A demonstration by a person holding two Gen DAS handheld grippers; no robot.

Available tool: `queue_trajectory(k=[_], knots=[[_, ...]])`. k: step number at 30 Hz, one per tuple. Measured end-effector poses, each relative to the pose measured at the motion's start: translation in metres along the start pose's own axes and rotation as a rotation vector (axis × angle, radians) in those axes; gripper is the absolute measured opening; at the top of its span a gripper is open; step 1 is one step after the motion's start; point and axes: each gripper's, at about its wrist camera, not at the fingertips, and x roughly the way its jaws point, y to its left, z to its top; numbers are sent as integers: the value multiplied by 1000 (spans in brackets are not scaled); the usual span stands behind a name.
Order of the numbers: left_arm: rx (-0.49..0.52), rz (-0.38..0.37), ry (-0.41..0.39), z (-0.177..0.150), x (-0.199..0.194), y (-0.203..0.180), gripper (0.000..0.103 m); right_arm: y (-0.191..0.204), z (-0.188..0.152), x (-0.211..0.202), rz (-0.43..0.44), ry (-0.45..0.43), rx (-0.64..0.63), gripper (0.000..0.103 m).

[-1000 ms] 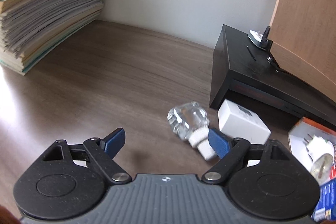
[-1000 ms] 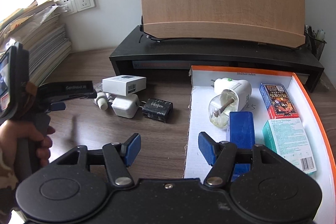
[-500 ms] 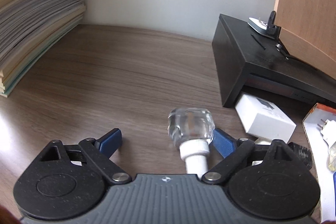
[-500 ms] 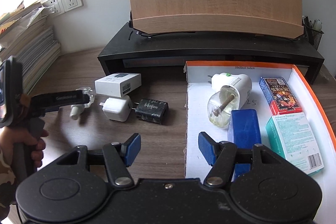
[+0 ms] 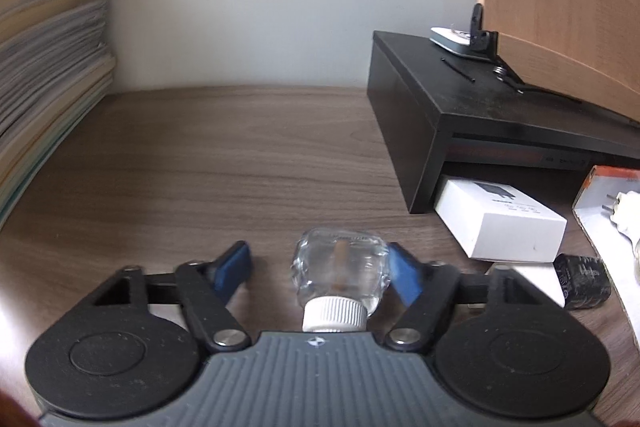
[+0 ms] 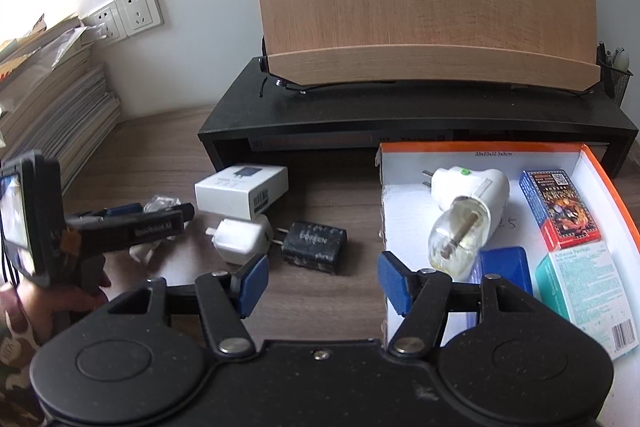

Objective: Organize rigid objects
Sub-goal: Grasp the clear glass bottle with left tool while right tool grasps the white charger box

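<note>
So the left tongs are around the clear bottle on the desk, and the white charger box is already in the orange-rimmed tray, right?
Not quite: the white charger box is on the desk by the black monitor stand, outside the tray, as the right wrist view shows. The left tongs are closing around the clear bottle.

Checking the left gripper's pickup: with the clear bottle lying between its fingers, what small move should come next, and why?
Probably finish closing. The left gripper is closing around the clear bottle, which lies on the desk with its white cap toward the camera. One finger is against it; the other stands apart, so lifting now seems premature.
</note>
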Motion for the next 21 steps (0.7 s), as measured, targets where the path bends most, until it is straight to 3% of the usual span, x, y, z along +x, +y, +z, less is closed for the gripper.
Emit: queue_trajectory(k=[2, 3, 11, 19, 21], knots=[[9, -11, -7, 1, -2, -2, 50, 6, 8, 6, 16, 1, 14, 77], [12, -15, -5, 1, -3, -2, 50, 9, 12, 8, 21, -2, 20, 80], [-56, -26, -13, -4, -25, 13, 50, 54, 49, 55, 70, 27, 11, 83], [-84, -37, -21, -16, -49, 30, 49, 79, 68, 130, -90, 190, 9, 83], [-89, -41, -33, -17, -55, 31, 50, 78, 68, 139, -83, 203, 14, 80]])
